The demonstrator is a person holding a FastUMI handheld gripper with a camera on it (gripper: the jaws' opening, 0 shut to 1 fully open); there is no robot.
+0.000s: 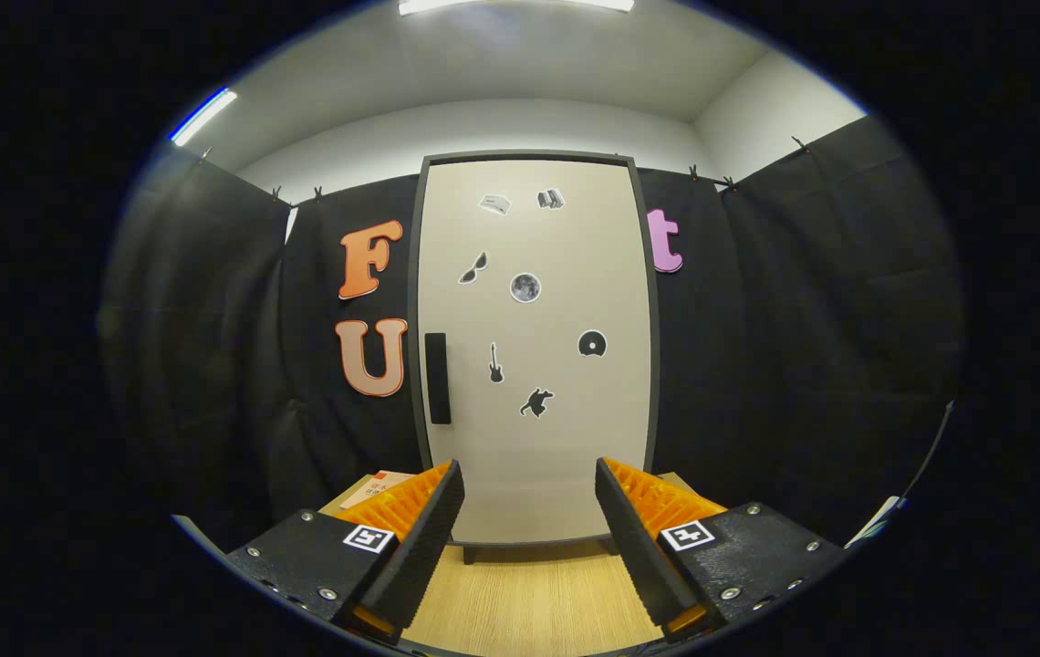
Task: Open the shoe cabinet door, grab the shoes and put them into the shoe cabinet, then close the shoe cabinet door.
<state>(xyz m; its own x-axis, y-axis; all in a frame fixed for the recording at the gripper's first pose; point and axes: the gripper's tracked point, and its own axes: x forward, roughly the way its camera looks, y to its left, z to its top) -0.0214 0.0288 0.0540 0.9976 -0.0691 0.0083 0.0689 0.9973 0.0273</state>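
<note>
Standing on pale wooden table (pixel 529 593): tall cream shoe cabinet door (pixel 534 347), shut, straight ahead. Holding claw (pixel 529 511) wide open, gripping nothing. Next, probably reaching for flat black handle (pixel 437 378), pulling slowly sideways.

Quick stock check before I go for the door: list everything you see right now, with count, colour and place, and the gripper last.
Shoe cabinet: 1, beige door in a dark grey frame, shut, straight ahead beyond the fingers, standing on short legs.
Door handle: 1, black, upright, on the door's left edge.
Stickers: 7, black, grey and white, scattered over the door.
Floor: 1, light wood, between the fingers and up to the cabinet.
Cardboard box: 1, tan with a reddish label, left of the cabinet, behind the left finger.
Ceiling lights: 2, white, overhead.
Gripper: 1, fingers open, nothing between them, pointing at the cabinet door.
</note>
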